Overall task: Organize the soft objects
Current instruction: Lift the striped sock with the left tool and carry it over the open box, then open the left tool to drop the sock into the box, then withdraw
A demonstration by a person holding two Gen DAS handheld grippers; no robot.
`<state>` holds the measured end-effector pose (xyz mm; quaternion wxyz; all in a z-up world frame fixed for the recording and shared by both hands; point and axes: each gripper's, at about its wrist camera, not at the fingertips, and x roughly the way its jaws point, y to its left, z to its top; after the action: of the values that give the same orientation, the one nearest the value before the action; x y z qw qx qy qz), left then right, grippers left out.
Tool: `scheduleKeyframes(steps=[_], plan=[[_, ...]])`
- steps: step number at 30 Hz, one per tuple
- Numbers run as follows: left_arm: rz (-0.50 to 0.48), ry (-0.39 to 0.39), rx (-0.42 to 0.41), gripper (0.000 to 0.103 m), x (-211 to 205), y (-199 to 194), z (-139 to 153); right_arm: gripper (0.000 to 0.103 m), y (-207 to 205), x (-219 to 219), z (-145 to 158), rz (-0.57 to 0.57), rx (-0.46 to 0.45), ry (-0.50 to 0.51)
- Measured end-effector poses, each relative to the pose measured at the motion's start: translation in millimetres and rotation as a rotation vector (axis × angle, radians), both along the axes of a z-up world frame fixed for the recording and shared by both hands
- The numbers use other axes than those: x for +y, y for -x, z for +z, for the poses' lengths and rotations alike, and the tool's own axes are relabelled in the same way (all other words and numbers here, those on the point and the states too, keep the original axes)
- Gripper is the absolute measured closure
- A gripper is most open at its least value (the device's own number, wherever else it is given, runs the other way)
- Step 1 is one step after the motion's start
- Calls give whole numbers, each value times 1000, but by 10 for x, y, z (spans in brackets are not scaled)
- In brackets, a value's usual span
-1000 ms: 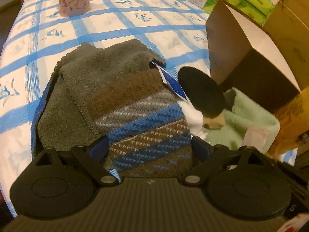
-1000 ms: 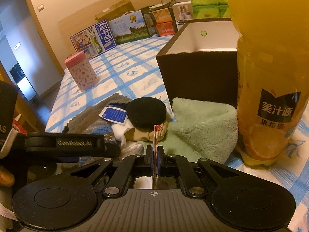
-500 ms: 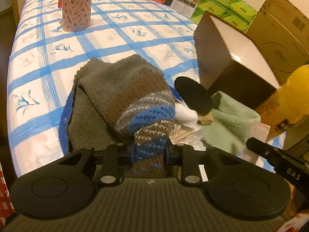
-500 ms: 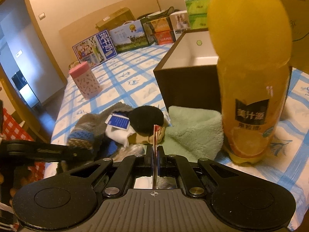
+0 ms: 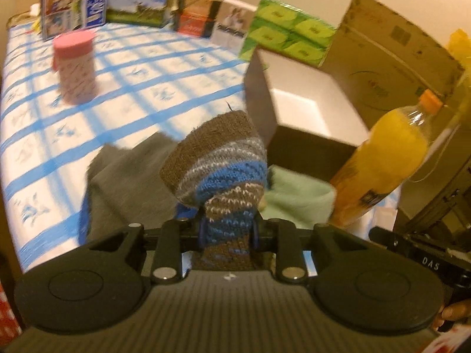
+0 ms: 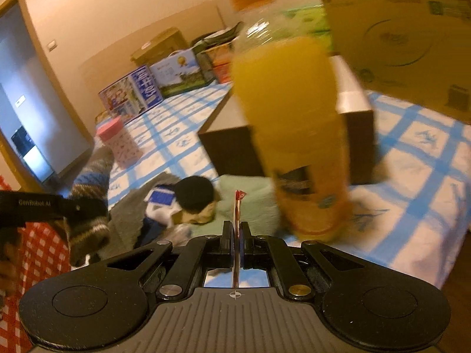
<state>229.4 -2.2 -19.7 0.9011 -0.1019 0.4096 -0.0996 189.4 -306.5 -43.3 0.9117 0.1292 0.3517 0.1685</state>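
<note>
My left gripper (image 5: 226,232) is shut on a striped brown, blue and grey knit sock (image 5: 220,164) and holds it up above the bed; the sock also shows at the left of the right wrist view (image 6: 88,194). Below lie a grey towel (image 5: 129,182) and a light green towel (image 5: 297,203). A dark open box (image 5: 297,103) with a white inside stands behind. My right gripper (image 6: 235,229) is shut on a thin flat packet (image 6: 238,206) with a red tip. A black round pad (image 6: 195,195) and a blue tag (image 6: 160,197) lie among the pile.
An orange juice bottle (image 5: 382,170) stands right of the green towel, close in front of the right gripper (image 6: 294,147). A pink canister (image 5: 75,64) stands far left on the blue-checked bedspread (image 5: 147,67). Cartons and green tissue packs (image 5: 288,38) line the back and right.
My left gripper closed on the striped sock and lifted it off the grey towel. My right gripper drew back and up with the packet; the bottle now looks farther away.
</note>
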Motion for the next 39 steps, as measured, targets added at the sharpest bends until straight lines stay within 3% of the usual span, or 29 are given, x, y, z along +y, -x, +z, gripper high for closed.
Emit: scheduleKeyframes(steps=[9, 14, 21, 33, 36, 39], plan=[[-92, 30, -94, 78, -416, -374, 293, 99, -47, -788, 359, -139, -65, -22], [-135, 47, -139, 78, -628, -686, 436, 99, -366, -1067, 617, -175, -151, -43], [-192, 65, -167, 78, -982, -1317, 575, 99, -994, -1137, 876, -124, -226, -51], [-228, 75, -89, 77, -1349, -2085, 336, 99, -1960, -1017, 435, -20, -125, -33], [-239, 57, -67, 71, -1423, -2186, 237, 99, -2061, -993, 321, -10, -100, -37], [-234, 36, -40, 54, -1483, -2281, 143, 96, -2178, -1010, 240, 9, -69, -94]])
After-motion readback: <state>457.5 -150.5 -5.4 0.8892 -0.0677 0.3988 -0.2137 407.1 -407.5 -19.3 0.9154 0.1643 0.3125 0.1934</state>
